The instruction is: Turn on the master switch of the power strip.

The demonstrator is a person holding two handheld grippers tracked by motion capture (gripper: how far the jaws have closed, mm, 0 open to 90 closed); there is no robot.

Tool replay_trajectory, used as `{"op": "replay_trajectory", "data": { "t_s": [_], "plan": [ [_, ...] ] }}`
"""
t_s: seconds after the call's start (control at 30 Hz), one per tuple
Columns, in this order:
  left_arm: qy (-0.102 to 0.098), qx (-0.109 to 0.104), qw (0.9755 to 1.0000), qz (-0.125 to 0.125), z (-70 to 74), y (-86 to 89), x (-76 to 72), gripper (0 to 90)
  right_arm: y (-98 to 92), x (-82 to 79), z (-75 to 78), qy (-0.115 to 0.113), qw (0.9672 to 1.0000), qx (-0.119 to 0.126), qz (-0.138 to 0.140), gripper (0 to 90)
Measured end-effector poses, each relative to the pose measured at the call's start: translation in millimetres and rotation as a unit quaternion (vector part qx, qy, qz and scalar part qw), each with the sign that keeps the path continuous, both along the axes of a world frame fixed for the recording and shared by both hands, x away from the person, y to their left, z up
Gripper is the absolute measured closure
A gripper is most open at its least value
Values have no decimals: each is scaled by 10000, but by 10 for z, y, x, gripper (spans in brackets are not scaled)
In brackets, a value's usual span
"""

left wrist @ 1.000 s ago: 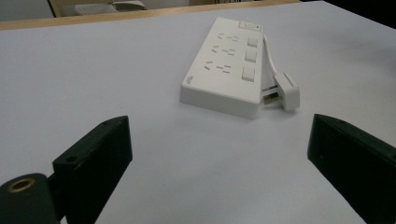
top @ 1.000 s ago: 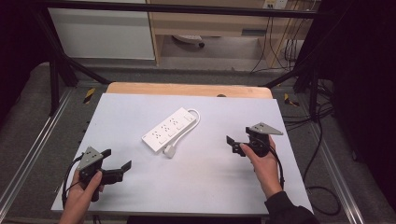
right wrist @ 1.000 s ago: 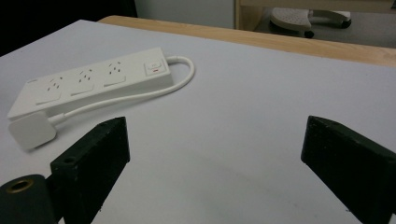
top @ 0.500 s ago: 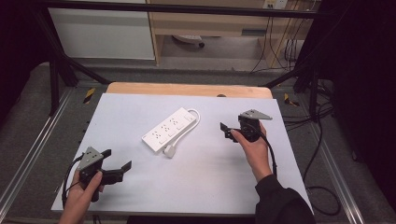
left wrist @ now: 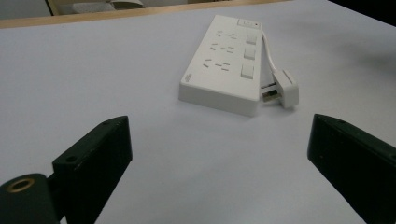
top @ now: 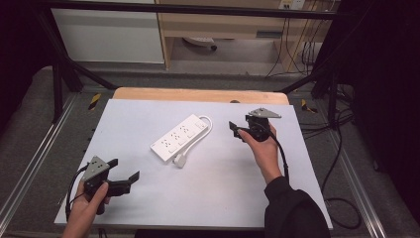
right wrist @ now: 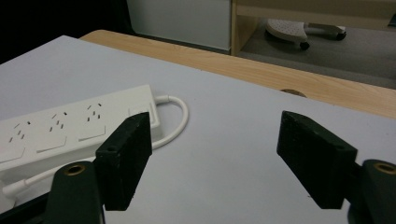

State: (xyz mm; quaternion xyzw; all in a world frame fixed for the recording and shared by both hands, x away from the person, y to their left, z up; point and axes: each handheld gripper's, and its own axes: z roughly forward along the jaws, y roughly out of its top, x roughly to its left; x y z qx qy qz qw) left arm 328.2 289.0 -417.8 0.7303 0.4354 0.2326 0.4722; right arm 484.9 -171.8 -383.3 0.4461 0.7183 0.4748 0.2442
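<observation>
Lying untouched at the tabletop (top: pixel 148 208) centre, the power strip (top: pixel 179 138) awaits; right gripper (top: pixel 238 132) at 3 o'clock and left gripper (top: pixel 125 173) at 8 o'clock have wide, empty jaws.

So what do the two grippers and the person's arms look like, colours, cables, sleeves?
Both grippers are black with two blocky jaws, a grey three-cornered plate on top and a black cable trailing back: left gripper, right gripper. Each shows a brass-coloured hole near a jaw base. The right arm wears a dark sleeve; the left forearm is bare.
</observation>
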Motion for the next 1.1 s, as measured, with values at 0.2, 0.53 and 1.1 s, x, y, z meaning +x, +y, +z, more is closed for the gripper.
{"op": "replay_trajectory", "data": {
  "t_s": [0.2,0.53,1.1],
  "plan": [
    [21,-5,10000,-7,-3,-3,2,64,98,126,44,-29,9999,79,99,389],
    [21,-24,10000,-9,-5,0,8,64,214,336,68,-217,9994,248,54,645],
    [-2,-92,10000,39,0,32,15,65,489,649,-102,-76,9999,45,82,880]
  ]
}}
